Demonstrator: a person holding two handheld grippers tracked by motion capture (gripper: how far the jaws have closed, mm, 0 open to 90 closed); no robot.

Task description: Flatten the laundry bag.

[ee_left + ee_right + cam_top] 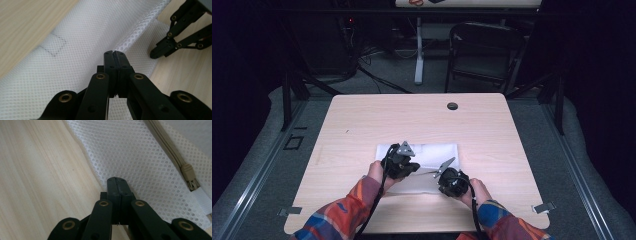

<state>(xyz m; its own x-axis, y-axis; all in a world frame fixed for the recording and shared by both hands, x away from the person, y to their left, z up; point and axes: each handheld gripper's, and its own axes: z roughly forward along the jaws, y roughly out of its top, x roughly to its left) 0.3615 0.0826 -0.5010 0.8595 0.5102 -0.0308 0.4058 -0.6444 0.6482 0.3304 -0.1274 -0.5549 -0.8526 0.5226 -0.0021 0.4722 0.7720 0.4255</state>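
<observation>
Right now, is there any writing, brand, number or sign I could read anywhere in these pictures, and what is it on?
No readable text anywhere.
White mesh bag: plain netting; the stitched square patch on it is blank.
Beige zipper pull: no brand legible.
Both grippers, left gripper and right gripper: black jaws shut, no markings.
Orange marks on the white surface at the far top of the high view: too small and cut off to read.

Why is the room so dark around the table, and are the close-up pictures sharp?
High view: light falls on the wooden table and white mesh bag, while the surroundings sink into near black. Left gripper view: the mesh is crisp near the left gripper, softer at the edges. Right gripper view: the zipper pull looks sharp; the nearest jaw links blur.
</observation>
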